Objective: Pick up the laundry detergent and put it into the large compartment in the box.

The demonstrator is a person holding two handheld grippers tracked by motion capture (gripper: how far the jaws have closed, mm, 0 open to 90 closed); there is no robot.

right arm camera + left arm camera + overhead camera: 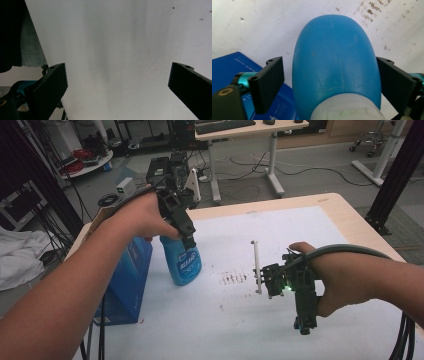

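Two tools, left tool over blue bottle, blue box beside, stains nearby

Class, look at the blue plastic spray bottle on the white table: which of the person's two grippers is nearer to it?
Left. The left gripper sits at the blue plastic spray bottle, jaws either side of it. The right gripper hangs well off to its right, open above the stained white tabletop.

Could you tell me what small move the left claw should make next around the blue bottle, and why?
Probably close the left claw on the blue bottle. Its jaws already straddle the bottle near the neck, one close on each side, though a gap shows on the left, so it likely isn't gripped. The right claw hangs open above the white table.
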